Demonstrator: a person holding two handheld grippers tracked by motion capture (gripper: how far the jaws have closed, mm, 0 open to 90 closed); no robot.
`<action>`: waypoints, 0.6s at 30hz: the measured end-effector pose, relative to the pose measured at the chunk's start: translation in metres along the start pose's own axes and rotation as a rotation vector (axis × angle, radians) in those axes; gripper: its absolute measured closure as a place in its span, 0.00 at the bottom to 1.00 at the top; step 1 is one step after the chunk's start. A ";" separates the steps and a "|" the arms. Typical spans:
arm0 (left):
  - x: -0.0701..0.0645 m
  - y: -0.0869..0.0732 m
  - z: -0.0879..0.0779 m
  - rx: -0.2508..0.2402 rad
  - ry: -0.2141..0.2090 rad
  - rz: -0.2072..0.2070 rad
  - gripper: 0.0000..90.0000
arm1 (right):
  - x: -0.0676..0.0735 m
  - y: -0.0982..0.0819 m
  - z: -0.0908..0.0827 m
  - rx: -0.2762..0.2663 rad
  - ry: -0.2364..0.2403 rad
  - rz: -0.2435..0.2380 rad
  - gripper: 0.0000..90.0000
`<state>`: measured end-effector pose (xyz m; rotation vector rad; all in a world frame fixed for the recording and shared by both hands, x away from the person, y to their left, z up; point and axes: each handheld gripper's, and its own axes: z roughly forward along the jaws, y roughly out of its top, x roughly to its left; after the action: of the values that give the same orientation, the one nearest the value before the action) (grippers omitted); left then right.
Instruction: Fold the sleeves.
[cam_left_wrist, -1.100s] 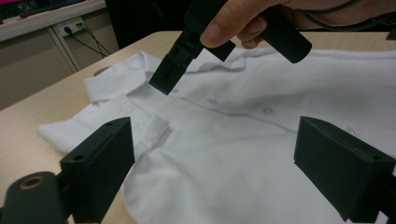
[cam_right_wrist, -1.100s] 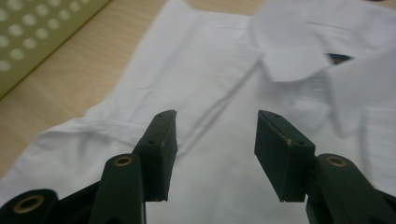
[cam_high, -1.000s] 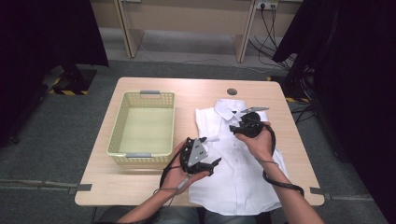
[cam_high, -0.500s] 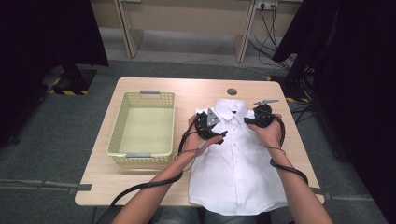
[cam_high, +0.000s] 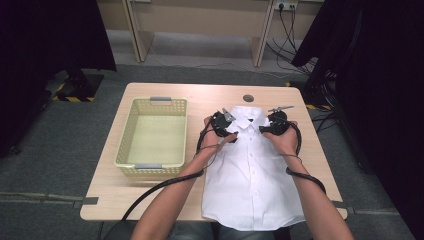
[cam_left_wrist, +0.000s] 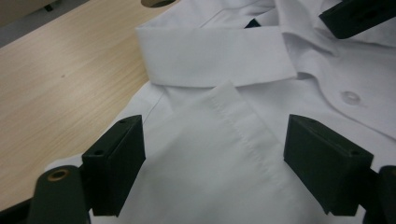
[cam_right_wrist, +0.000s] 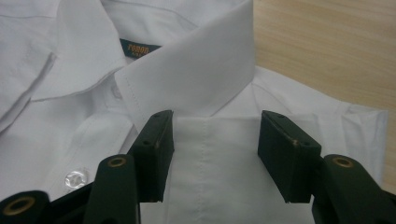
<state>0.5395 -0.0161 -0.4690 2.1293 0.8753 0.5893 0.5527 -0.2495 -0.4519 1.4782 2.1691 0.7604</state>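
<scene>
Wood table (cam_high: 165, 200), folded white shirt (cam_high: 250, 185), collar up

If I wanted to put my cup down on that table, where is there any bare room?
The widest bare wood of the table is the strip along the far edge, beyond the basket and the shirt. A narrow lane runs between basket and shirt, crossed by a forearm and cable. The basket itself is empty. It is crowded at the collar, where the left gripper and right gripper hover.
</scene>
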 end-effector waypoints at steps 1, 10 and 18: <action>0.002 -0.001 0.001 0.007 0.002 -0.004 0.22 | 0.000 -0.001 0.001 0.005 0.002 -0.002 0.51; 0.009 -0.001 0.009 0.047 -0.007 -0.014 0.26 | 0.004 -0.006 0.004 0.034 0.024 -0.007 0.59; 0.007 -0.001 0.004 0.084 -0.020 -0.038 0.31 | 0.011 -0.017 -0.003 0.017 0.038 -0.011 0.62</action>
<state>0.5462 -0.0122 -0.4718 2.1843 0.9427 0.5195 0.5352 -0.2446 -0.4605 1.4698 2.2156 0.7747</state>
